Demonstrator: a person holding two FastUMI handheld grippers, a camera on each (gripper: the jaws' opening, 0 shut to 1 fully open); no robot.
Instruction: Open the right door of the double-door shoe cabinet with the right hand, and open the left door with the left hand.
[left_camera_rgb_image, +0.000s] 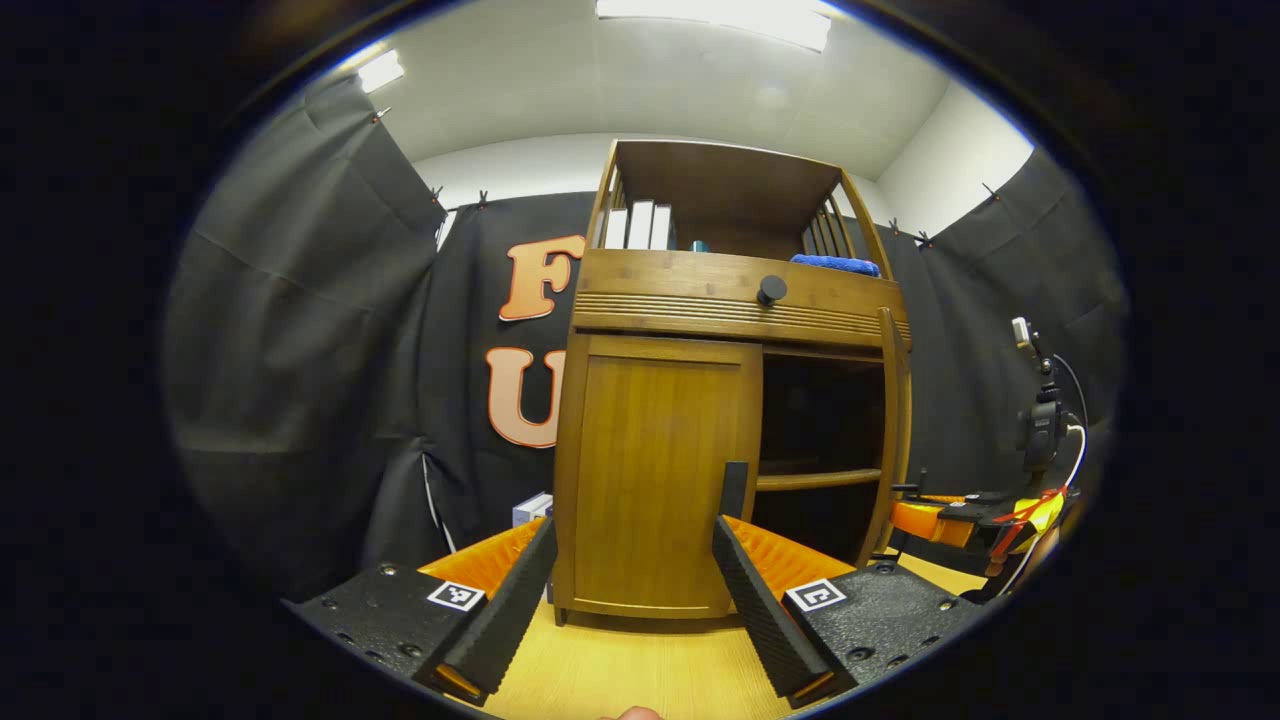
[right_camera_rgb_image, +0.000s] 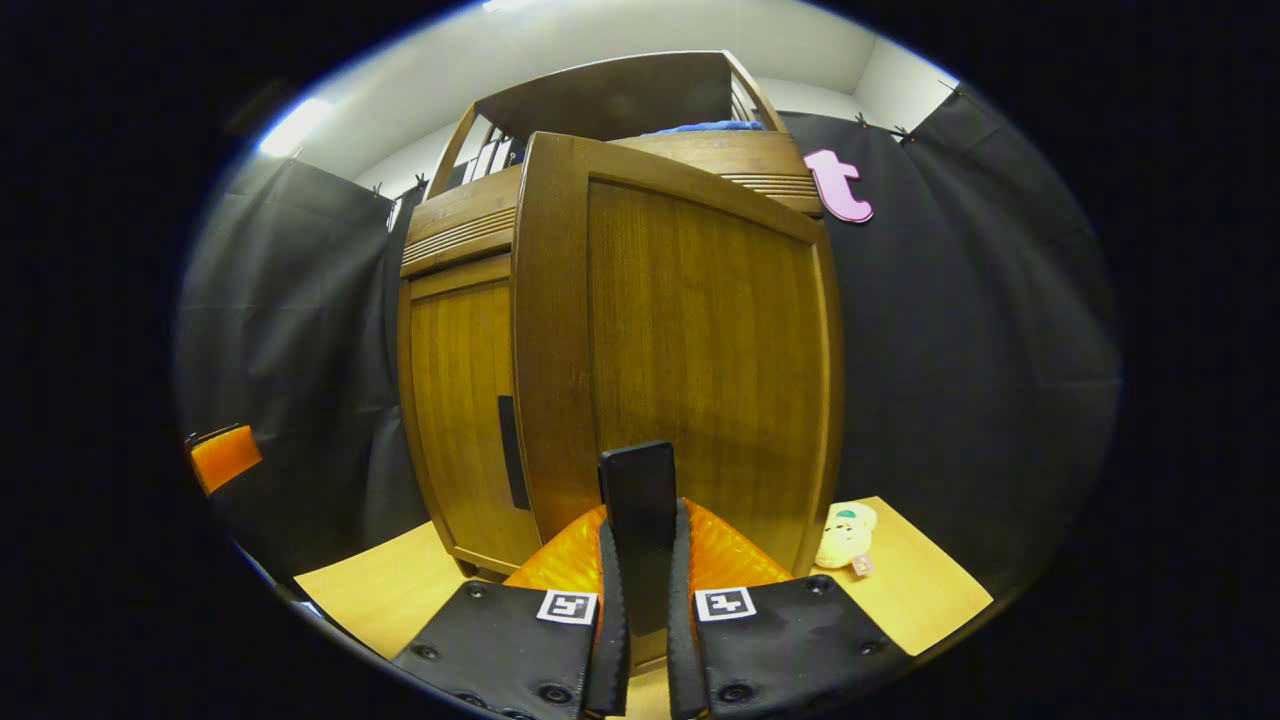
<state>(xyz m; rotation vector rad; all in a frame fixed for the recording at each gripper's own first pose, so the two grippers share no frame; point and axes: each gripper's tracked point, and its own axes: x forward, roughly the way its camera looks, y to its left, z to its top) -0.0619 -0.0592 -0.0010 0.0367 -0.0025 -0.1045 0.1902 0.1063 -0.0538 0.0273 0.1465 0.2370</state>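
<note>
- The shoe cabinet (left_camera_rgb_image: 720, 300) is standing on the tabletop (left_camera_rgb_image: 640, 670) against the black cloth wall, with an open shelf on top holding white books (left_camera_rgb_image: 640, 226) and a blue cloth (left_camera_rgb_image: 836, 264).
- Its right door (right_camera_rgb_image: 690, 350) is standing swung out, showing a dark interior and an inner shelf (left_camera_rgb_image: 815, 480) in the left gripper view.
- Its left door (left_camera_rgb_image: 655, 470) is sitting closed and flush, its dark handle (left_camera_rgb_image: 735, 490) at the inner edge.
- The right gripper (right_camera_rgb_image: 640, 600) is holding the right door's dark handle (right_camera_rgb_image: 640, 500), both fingers pressing narrowly on it.
- The left gripper (left_camera_rgb_image: 630, 600) is hovering in front of the left door, fingers spread wide and holding nothing.
- A small plush toy (right_camera_rgb_image: 846, 535) is lying on the tabletop just beside the open door's outer edge.
</note>
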